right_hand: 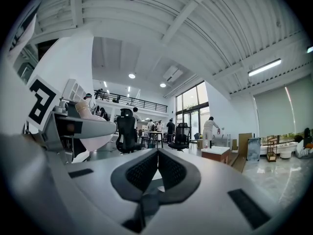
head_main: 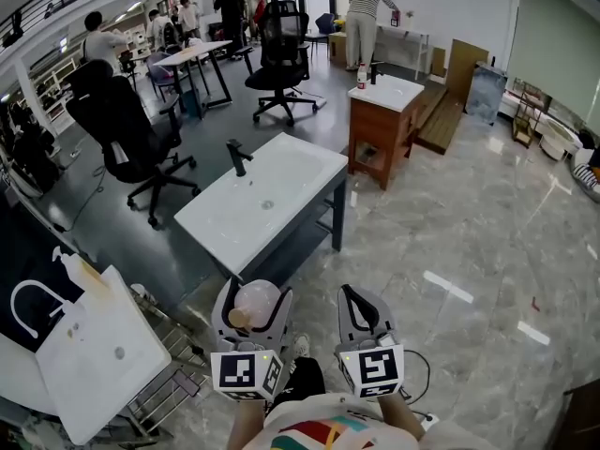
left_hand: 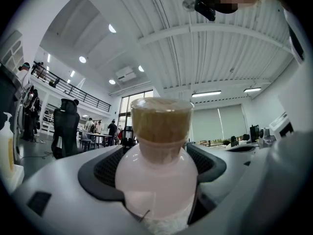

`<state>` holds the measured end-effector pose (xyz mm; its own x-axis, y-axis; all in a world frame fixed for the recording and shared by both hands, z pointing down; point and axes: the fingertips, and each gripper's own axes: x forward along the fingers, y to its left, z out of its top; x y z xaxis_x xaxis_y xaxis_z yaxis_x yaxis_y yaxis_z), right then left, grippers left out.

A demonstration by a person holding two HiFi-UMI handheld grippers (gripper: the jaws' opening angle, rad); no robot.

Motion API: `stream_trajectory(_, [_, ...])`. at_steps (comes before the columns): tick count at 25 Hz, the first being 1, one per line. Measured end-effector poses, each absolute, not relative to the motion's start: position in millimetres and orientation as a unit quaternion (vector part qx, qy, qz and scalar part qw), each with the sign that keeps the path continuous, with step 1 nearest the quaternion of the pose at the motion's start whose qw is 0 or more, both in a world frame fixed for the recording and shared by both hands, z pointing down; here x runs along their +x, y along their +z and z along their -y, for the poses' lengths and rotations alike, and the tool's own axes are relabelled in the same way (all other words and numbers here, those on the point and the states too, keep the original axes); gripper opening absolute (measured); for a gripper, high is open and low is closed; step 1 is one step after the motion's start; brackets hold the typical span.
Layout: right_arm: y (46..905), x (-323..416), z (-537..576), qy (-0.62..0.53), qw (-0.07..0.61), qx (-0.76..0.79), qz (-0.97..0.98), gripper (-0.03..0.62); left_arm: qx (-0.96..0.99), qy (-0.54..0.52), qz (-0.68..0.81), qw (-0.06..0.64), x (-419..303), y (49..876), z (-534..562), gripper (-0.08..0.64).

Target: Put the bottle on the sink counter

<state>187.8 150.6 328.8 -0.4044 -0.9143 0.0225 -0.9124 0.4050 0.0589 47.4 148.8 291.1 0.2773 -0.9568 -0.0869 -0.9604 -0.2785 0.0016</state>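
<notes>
Your left gripper is clamped on a pale pink bottle. Its jaws press on either side of the rounded body, and the tan cap stands clear above them. Your right gripper carries nothing: its two black pads meet with no gap between them. You hold the grippers side by side, close in front of your body, over the marbled floor.

The bottle is in the air on your side of the sink counter, just short of its near corner and not touching it. The counter's white top runs away from you at a slant, and a black tap stands at its left edge.

Beyond the counter's far end is a wooden cabinet with a white top. A black office chair stands well off to the left. A second white basin sits by your left side.
</notes>
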Motion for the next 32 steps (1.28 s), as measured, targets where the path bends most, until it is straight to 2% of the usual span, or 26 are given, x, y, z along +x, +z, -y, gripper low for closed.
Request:
stream_trajectory(18, [325.0, 171.1, -101.0, -0.037, 0.036, 0.538, 0.842, 0.012, -0.804, 0.052, -0.591, 0.028, 37.9, 292.6, -94.8, 0.394])
stream_trajectory(32, [335.6, 145.6, -11.9, -0.025, 0.039, 0.518, 0.854, 0.012, -0.788, 0.039, -0.614, 0.012, 11.0, 305.6, -11.5, 0.394])
